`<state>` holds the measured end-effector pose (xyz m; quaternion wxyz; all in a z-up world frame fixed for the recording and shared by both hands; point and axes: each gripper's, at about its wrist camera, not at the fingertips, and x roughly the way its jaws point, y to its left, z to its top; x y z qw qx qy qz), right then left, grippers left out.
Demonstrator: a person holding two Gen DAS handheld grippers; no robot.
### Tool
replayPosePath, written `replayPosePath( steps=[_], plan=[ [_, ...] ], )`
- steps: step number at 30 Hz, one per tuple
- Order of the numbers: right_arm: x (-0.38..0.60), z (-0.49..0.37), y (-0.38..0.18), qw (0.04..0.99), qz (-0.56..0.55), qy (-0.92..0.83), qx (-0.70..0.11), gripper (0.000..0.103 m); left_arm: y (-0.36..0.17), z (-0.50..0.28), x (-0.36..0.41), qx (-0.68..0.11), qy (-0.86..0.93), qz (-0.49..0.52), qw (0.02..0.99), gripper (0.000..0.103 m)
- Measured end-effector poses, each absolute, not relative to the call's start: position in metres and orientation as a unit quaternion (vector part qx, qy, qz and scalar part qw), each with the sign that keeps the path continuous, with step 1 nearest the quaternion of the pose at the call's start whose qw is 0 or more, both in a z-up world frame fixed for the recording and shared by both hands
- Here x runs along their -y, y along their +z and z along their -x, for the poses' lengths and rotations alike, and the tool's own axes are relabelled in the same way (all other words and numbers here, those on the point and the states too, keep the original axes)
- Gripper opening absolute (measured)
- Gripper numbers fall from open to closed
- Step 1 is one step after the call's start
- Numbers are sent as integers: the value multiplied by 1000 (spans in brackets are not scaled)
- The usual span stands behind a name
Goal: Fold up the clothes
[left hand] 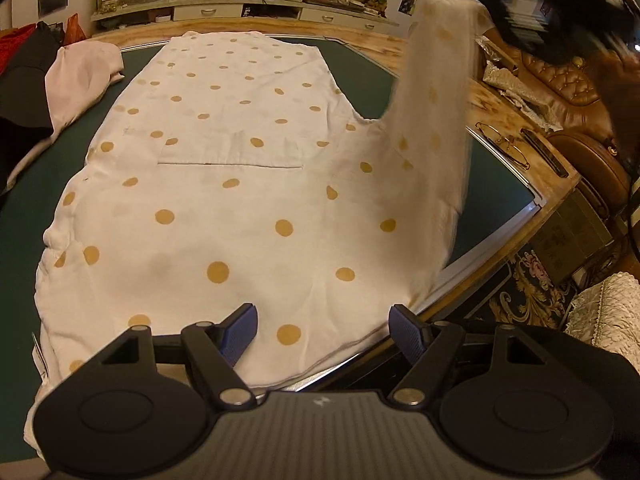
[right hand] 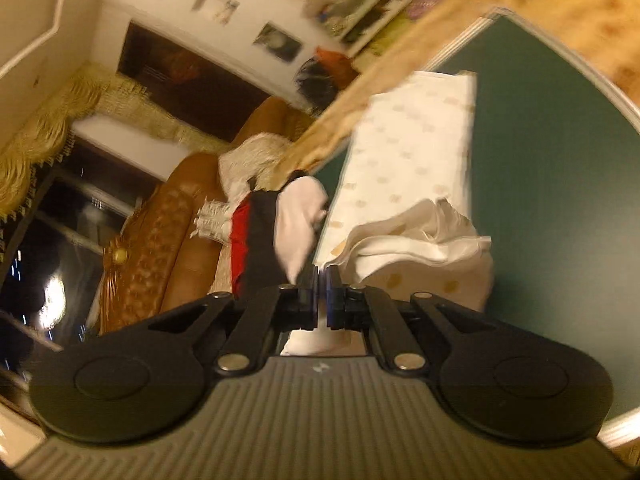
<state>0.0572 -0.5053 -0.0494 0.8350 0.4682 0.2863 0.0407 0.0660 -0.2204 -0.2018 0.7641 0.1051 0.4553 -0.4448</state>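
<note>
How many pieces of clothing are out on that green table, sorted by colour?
White with gold dots: 1, the spread garment, one sleeve lifted.
Pale pink: 1, bunched garment at the table's left edge.
Black: 1.
Red: 1.
Total: 4 in the left wrist view.

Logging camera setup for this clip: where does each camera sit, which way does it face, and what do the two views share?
Left wrist: sits on the left gripper, low over the near hem, looking along the dotted garment on the green table; its own open fingers show, and the blurred right gripper lifting the sleeve.
Right wrist: sits on the right gripper, tilted sideways, looking across the table toward a sofa; its fingers show, closed on cloth.
Shared: the garment, the table, and a pink garment.
</note>
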Motion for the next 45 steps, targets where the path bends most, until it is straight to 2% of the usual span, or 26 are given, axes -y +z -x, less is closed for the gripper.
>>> replayPosePath(
  steps=[5, 11, 15, 16, 19, 24, 28, 29, 33, 39, 45],
  plan=[
    [483, -134, -34, 844, -423, 57, -325, 6, -203, -68, 217, -455, -447, -95, 764, 77],
    [454, -216, -59, 841, -388, 25, -376, 6, -204, -71, 213, -457, -448, -83, 764, 77],
    [446, -242, -83, 837, -374, 9, -399, 6, -204, -72, 213, -459, -447, -80, 763, 77],
    [443, -250, -89, 836, -365, 5, -410, 9, -204, -72, 213, -459, -447, -80, 764, 77],
    [440, -264, -98, 839, -355, -22, -412, 27, -205, -73, 213, -459, -446, -78, 764, 77],
    [456, -259, -99, 848, -346, -37, -399, 31, -205, -71, 211, -459, -445, -74, 765, 77],
    [464, -248, -106, 851, -314, -13, -421, 51, -204, -70, 211, -459, -442, -72, 767, 77],
    [463, -247, -108, 854, -296, -9, -428, 53, -204, -69, 211, -459, -442, -71, 768, 77],
    [463, -247, -121, 863, -238, -4, -446, 56, -204, -69, 210, -460, -440, -67, 768, 77],
    [467, -252, -142, 863, -233, 17, -449, 56, -204, -69, 209, -463, -438, -63, 769, 77],
    [465, -252, -139, 877, -243, 30, -414, 56, -201, -69, 210, -472, -429, -60, 768, 77]
  ],
)
